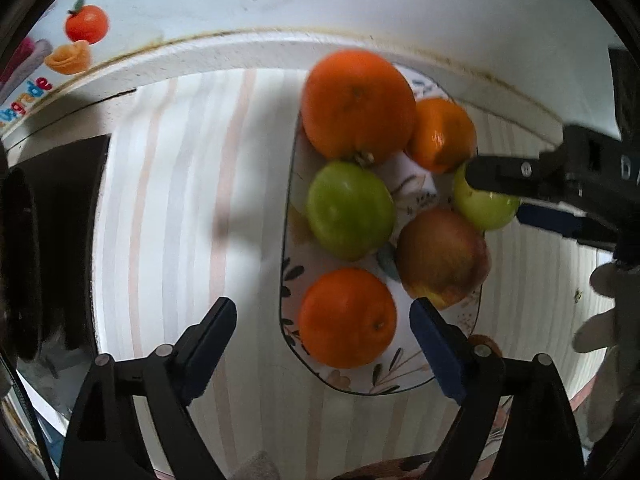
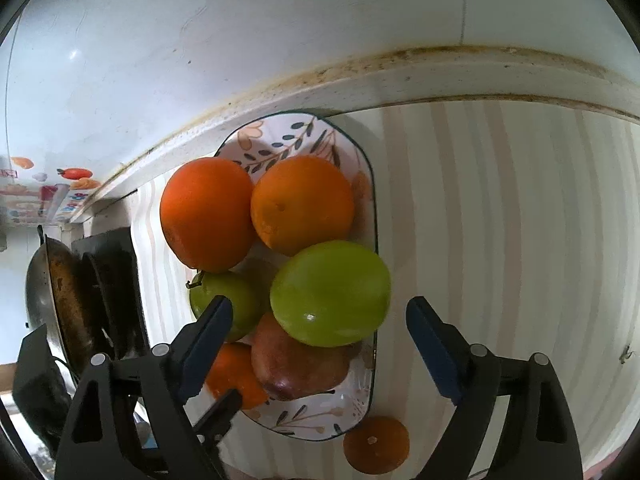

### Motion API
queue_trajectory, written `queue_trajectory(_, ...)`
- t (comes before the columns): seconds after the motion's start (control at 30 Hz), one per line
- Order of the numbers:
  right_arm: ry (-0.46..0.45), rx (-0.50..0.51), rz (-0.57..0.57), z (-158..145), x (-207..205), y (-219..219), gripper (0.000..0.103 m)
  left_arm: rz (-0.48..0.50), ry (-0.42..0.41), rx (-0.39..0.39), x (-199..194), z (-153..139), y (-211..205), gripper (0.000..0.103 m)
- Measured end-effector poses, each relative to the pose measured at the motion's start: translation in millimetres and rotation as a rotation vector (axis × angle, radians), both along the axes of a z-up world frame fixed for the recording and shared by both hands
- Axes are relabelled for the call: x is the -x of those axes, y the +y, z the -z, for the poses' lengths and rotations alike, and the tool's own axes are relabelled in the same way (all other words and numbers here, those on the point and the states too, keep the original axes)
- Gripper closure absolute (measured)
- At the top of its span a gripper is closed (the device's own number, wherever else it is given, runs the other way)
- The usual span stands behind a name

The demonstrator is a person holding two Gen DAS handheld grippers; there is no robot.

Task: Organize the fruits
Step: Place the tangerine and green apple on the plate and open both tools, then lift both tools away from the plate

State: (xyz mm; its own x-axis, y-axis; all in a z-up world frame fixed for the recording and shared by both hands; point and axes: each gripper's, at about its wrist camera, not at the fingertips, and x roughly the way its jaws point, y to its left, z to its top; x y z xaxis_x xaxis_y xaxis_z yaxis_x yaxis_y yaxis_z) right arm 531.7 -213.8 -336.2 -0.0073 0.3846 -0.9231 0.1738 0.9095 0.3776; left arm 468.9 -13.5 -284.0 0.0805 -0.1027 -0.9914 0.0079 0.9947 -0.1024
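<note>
A flowered plate point(image 1: 380, 384) holds oranges, two green apples and a red apple point(image 1: 442, 256). My left gripper point(image 1: 324, 344) points straight down and stands open astride the nearest orange point(image 1: 347, 316), with a gap on both sides. My right gripper point(image 2: 320, 320) is open around the front green apple point(image 2: 332, 292), its pads not touching it. In the left wrist view the right gripper point(image 1: 496, 196) comes in from the right around that same green apple point(image 1: 486, 210). Two large oranges point(image 2: 206, 212) point(image 2: 302, 204) lie at the far end of the plate point(image 2: 280, 140).
A small orange point(image 2: 376, 444) lies on the striped counter point(image 2: 500, 240) just off the plate. A wok point(image 2: 60, 292) and a dark stove point(image 2: 116, 264) are at the left. A stained white wall point(image 2: 280, 20) runs close behind. A gloved hand point(image 1: 608, 320) holds the right gripper.
</note>
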Motion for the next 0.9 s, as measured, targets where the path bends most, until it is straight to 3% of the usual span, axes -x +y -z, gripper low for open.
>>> queue_trajectory(0.17, -0.042, 0.012, 0.017, -17.4, 9.9, -5.6, 0.010, -0.029, -0.039, -0.006, 4.1, -19.2, 12.1, 0.014)
queue_trajectory(0.37, -0.157, 0.192, -0.022, -55.4, 46.7, 2.2, 0.010, -0.048, -0.127, -0.084, 23.7, -49.5, 20.6, 0.014)
queue_trajectory(0.53, -0.223, 0.304, -0.034, -77.7, 93.9, 7.9, 0.006, -0.055, -0.167, -0.099, 38.0, -68.4, 30.7, 0.014)
queue_trajectory(0.9, -0.335, 0.361, -0.031, -133.9, 169.6, 19.4, 0.006, -0.011, -0.262, -0.089, 87.8, -104.6, 21.4, 0.014)
